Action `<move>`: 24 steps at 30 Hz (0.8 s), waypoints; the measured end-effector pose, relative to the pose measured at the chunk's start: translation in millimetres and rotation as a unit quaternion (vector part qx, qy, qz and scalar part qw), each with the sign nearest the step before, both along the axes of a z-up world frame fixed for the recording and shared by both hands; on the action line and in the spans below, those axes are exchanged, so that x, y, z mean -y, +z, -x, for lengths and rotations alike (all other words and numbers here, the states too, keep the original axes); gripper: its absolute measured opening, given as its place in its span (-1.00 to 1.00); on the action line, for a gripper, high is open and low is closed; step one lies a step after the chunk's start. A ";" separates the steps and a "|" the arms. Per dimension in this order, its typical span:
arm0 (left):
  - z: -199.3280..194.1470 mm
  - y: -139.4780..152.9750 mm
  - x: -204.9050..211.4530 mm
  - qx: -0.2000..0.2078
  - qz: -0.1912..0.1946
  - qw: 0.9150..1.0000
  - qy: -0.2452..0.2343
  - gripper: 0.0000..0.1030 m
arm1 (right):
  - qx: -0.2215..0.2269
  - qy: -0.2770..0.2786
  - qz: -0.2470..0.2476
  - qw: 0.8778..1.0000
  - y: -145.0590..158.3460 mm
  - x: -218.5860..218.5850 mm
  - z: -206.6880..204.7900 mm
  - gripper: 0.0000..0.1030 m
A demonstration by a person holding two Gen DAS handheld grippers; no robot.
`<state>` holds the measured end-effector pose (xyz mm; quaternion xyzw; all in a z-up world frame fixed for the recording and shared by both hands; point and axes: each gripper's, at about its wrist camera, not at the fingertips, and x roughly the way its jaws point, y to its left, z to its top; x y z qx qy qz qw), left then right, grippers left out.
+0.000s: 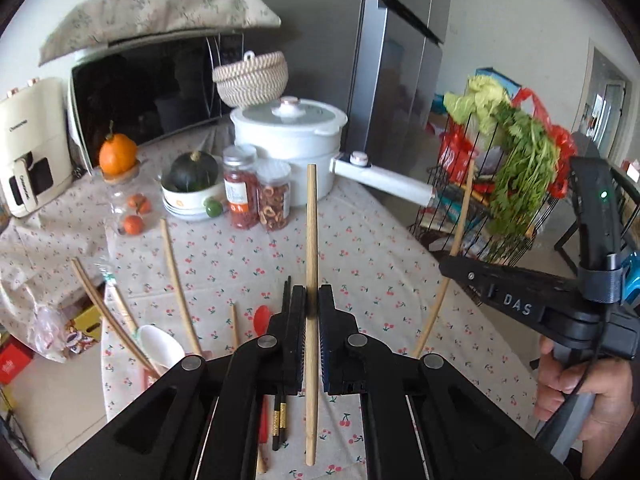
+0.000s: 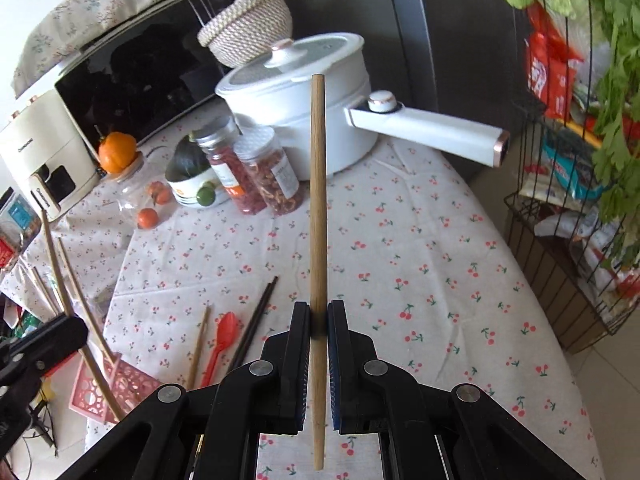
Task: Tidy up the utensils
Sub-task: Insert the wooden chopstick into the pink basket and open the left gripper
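Note:
In the left wrist view, my left gripper [image 1: 312, 300] is shut on a light wooden chopstick [image 1: 311, 220], held upright above the cherry-print tablecloth [image 1: 360, 248]. To the right, my right gripper [image 1: 444, 268] clamps a second wooden chopstick [image 1: 460, 220]. The right wrist view shows that gripper [image 2: 319, 316] shut on its chopstick [image 2: 319, 200]. On the cloth lie a black chopstick pair [image 2: 256, 320], a red spoon [image 2: 224, 336] and a wooden chopstick [image 2: 199, 348]. A pink basket [image 2: 116, 388] at the table's left edge holds long wooden chopsticks [image 2: 80, 312]. A white spoon [image 1: 160, 344] is near them.
At the back stand a white pot [image 2: 300, 92] with a long handle [image 2: 432, 132], two jars [image 2: 256, 168], a bowl with a dark squash [image 1: 194, 184], a microwave [image 1: 140, 92] and a woven basket [image 1: 252, 78]. A wire rack of greens [image 1: 508, 184] stands off the table's right edge.

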<state>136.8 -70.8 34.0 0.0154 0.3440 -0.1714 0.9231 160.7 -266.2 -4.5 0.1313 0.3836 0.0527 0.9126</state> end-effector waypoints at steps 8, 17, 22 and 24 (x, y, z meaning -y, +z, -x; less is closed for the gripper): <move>55.7 48.9 -64.0 0.121 0.043 0.991 0.041 -0.89 | 0.044 0.021 -0.014 0.999 19.4 -35.8 23.1 -0.92; 61.3 36.2 -106.5 0.222 0.036 0.970 0.094 -0.89 | 0.094 0.045 -0.010 0.994 35.3 -79.4 31.6 -0.92; 48.4 10.0 -111.3 0.251 0.030 0.963 0.092 -0.89 | 0.102 0.058 -0.008 0.993 32.8 -95.5 29.5 -0.92; 40.8 -1.1 -109.0 0.251 0.017 0.964 0.091 -0.89 | 0.099 0.060 -0.009 0.993 31.2 -99.3 28.0 -0.91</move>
